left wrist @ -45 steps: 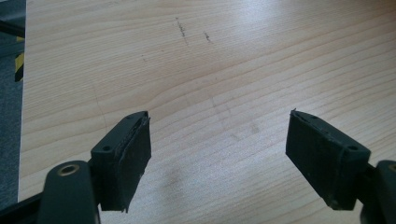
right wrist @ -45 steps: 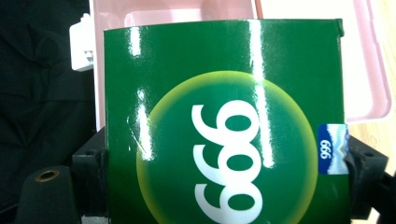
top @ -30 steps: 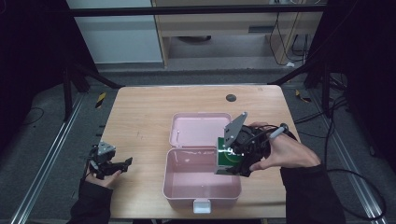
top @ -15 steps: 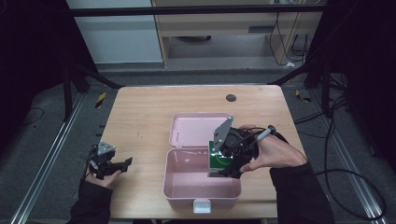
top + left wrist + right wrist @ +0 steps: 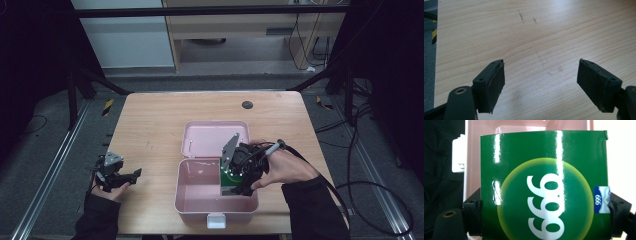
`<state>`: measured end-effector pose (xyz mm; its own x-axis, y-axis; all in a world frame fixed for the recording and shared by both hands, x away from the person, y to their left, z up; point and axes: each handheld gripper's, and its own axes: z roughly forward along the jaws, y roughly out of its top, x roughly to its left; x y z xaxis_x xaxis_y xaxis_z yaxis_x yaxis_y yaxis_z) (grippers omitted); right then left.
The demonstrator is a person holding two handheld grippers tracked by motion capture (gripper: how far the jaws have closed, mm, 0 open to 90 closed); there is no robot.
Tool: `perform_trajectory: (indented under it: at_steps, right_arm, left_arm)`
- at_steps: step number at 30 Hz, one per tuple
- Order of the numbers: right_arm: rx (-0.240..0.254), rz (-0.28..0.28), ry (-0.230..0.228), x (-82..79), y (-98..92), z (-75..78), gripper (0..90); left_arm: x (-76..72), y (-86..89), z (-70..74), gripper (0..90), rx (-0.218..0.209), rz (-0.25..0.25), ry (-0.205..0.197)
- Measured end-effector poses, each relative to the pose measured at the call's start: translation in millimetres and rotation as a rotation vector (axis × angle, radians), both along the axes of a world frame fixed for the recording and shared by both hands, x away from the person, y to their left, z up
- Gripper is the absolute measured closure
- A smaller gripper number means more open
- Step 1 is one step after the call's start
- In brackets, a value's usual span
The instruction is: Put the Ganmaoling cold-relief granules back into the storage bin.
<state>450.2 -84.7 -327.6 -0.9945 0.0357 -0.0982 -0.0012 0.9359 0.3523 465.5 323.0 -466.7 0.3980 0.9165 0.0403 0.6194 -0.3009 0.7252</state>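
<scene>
- Right gripper (image 5: 239, 186): jaws clamped on the two side edges of the green box (image 5: 544, 187), a glossy carton printed with a yellow-green disc and white numerals; a blue seal sticker sits on the edge by one jaw. In the high view the green box (image 5: 229, 181) stands upright, its lower part already inside the pink case.
- Pink case (image 5: 197, 192): the landmark. It lies open on the worktop (image 5: 150, 125), with the tray toward the person and the lid (image 5: 210, 137) laid flat behind it. The green box is in the tray's right half, close to the right wall; the tray's left half is bare.
- Step in hand, as judged: lowering the green box into the tray. To do it well, keep the box square to the tray walls, bring it down until its bottom edge rests on the tray floor, and only then ease the jaws apart. The grip is on thin carton, so extra squeeze would dent it.
- Risk, as judged: the gripper body sits close to the right wall and the lid hinge; a sideways drift could nudge the light case across the worktop.
- White latch (image 5: 216, 220): on the tray's front wall, clear of the work.
- Left gripper (image 5: 131, 176): well to the left of the pink case, low over the bare worktop, jaws wide apart with nothing between them, as its own view (image 5: 541, 82) confirms. It is free to steady the case if needed.
</scene>
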Motion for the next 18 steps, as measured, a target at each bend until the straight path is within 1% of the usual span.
perform_trajectory:
  at_steps: [7,11,14,18]
  right_arm:
    - [-0.025,0.005,0.005,1.2,4.1,-7.0,15.9]
    - [-0.024,0.014,0.006,1.2,5.9,-10.8,15.9]
    - [-0.011,0.004,0.023,1.5,3.5,-16.1,16.0]
    - [-0.039,0.007,0.015,0.2,2.7,-20.2,15.9]
  left_arm:
    - [-0.2,0.7,0.2,21.5,0.000,0.001,0.000]
    - [-0.3,0.4,0.2,21.5,-0.002,0.000,-0.003]
    - [-0.2,0.5,0.2,21.5,0.000,0.000,-0.002]
    - [-0.1,-0.1,0.2,21.5,0.003,-0.001,0.000]
